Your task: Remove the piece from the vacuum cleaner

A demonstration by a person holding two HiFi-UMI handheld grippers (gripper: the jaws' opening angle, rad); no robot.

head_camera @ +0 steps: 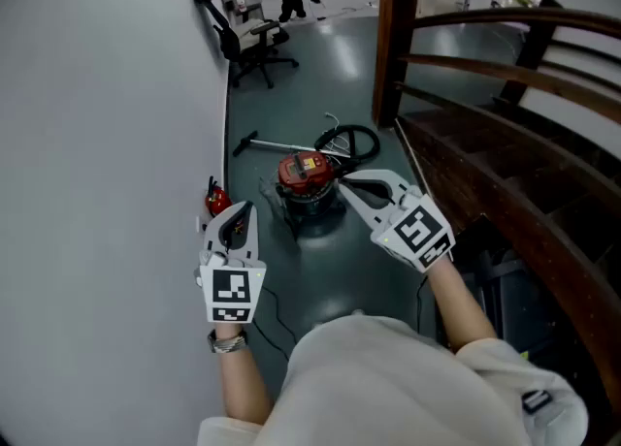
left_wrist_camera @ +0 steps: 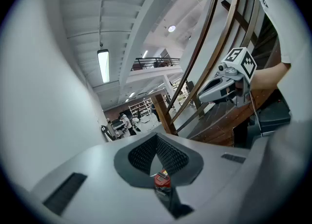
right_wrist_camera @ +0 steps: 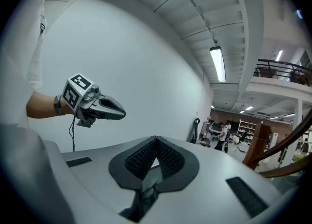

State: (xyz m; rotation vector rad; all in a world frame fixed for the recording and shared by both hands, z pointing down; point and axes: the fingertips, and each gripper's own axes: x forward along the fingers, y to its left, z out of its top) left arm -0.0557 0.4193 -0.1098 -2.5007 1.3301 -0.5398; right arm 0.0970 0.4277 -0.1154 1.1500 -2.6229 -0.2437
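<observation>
The vacuum cleaner (head_camera: 306, 180) stands on the dark floor (head_camera: 320, 76), a red top capping its dark round drum. The drum is closed, so its contents cannot be seen. A black hose (head_camera: 354, 140) coils in a loop just behind the vacuum cleaner, touching its far side. A pale wand (head_camera: 272, 146) lies on the floor behind the vacuum cleaner, to its left.

The left gripper (head_camera: 239, 209) hangs in the air on the near left of the vacuum cleaner, jaws pressed together with nothing between them. In its own view the red top shows small through the slot under the closed pads (left_wrist_camera: 168, 155). The right gripper (head_camera: 343, 180) hangs on the near right, its tip over the vacuum cleaner's edge in the head view, jaws likewise closed and empty.

Left of the vacuum cleaner a small red object (head_camera: 217, 200) sits against the grey wall (head_camera: 107, 143). Far behind stands a black office chair (head_camera: 254, 45). Right of the vacuum cleaner a wooden staircase (head_camera: 505, 173) rises.
</observation>
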